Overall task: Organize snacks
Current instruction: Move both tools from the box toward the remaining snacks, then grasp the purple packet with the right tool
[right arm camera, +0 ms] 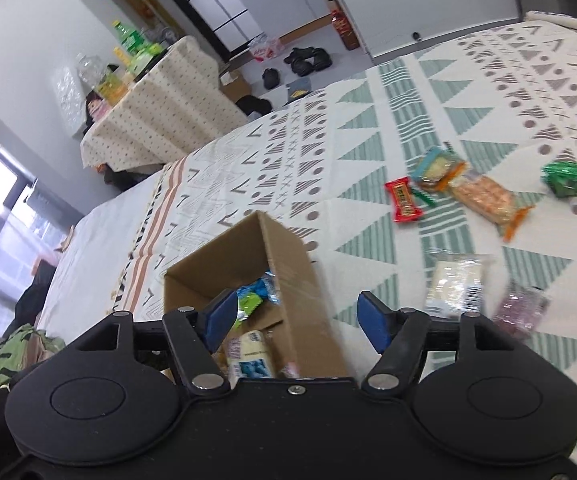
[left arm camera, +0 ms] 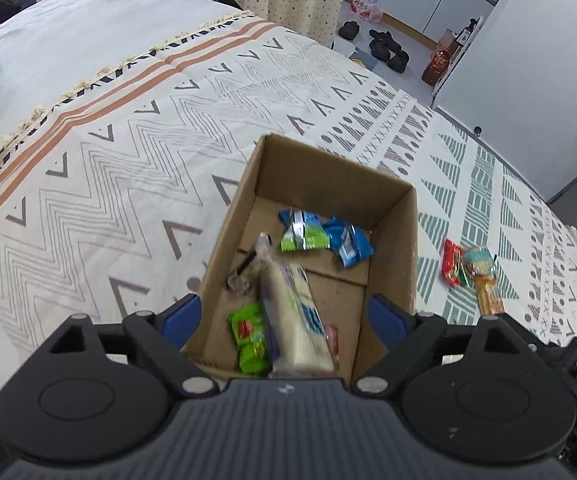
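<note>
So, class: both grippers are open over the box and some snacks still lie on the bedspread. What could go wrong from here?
1. The cardboard box sits on soft bedding, so a knock from the right gripper could tip it.
2. The cream packet seems to stand on end, so it may crowd later snacks.
3. The clear-wrapped packet looks slippery, so a grip might slide off.

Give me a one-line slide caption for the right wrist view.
Open right gripper above the cardboard box, with several snacks left on the patterned blanket.
</note>
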